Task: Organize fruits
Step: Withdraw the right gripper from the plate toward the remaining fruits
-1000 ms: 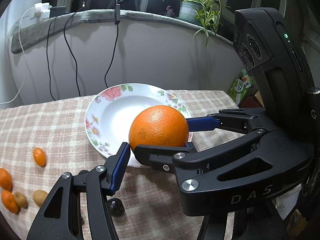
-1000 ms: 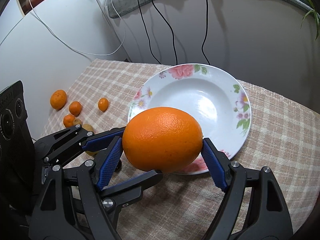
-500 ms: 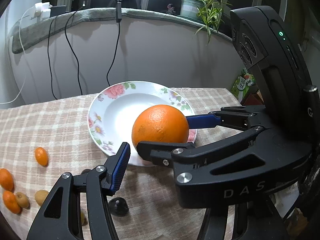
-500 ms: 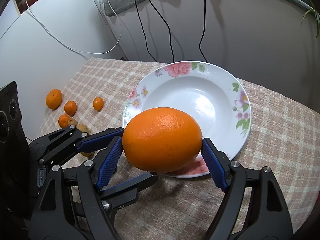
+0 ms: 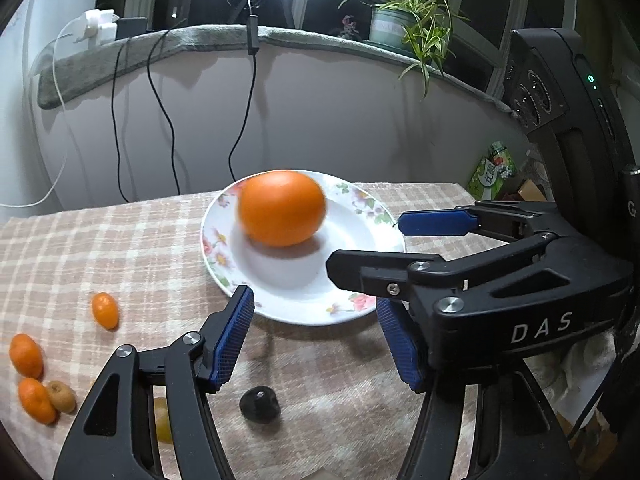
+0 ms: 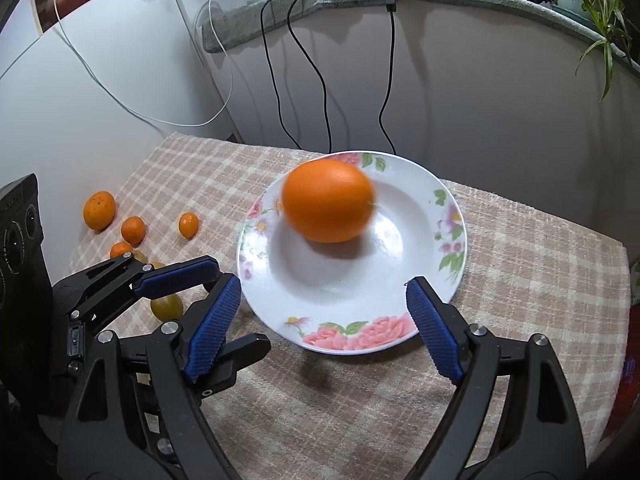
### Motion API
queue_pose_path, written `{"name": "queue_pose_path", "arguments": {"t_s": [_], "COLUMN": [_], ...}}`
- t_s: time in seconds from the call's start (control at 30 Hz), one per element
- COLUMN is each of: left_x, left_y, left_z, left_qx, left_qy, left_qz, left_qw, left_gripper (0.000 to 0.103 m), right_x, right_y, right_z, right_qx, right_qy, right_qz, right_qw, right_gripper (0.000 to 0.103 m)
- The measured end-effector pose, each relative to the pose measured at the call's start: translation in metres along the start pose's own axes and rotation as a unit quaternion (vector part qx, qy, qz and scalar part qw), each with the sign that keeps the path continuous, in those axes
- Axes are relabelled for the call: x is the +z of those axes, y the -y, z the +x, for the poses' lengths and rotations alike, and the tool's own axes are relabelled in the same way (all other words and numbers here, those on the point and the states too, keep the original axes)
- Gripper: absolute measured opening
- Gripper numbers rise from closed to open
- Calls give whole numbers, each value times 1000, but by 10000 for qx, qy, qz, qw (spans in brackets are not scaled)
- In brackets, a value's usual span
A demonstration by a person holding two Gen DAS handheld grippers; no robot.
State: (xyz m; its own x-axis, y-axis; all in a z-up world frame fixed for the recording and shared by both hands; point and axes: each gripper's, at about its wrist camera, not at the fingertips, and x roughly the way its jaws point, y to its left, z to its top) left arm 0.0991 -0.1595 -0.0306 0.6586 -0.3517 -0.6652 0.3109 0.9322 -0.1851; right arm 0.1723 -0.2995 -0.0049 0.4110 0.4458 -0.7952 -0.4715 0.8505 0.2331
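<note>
Orange (image 6: 328,201) blurred, rolling loose in plate (image 6: 448,216). Right gripper (image 6: 324,328) fingers apart, empty; left gripper (image 5: 316,340) likewise. Round, firm, smooth-skinned: grip across widest middle.

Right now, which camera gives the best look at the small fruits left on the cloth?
The right wrist view: the small fruits sit unobstructed on the checked cloth, with a yellowish fruit partly behind the left tool. The left wrist view pushes them to the distorted frame edge, some hidden behind its own fingers.

A home: checked tablecloth (image 6: 500,280), potted plant (image 5: 404,28) on windowsill.
</note>
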Motion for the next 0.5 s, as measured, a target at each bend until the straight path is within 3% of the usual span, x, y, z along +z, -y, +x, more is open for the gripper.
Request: {"name": "queue_pose_path", "arguments": {"t_s": [0.5], "left_x": [-6], "left_y": [-11], "left_z": [-17], "left_qx": [136], "left_qy": [84], "left_qz": [-112], "left_qw": [9998], "left_gripper": [63], "right_x": [-4], "right_y": [-11], "right_z": [-14], "right_qx": [62], "right_qy": [205], "right_qz": [-2], "right_qw": [9998], "right_gripper": [87]}}
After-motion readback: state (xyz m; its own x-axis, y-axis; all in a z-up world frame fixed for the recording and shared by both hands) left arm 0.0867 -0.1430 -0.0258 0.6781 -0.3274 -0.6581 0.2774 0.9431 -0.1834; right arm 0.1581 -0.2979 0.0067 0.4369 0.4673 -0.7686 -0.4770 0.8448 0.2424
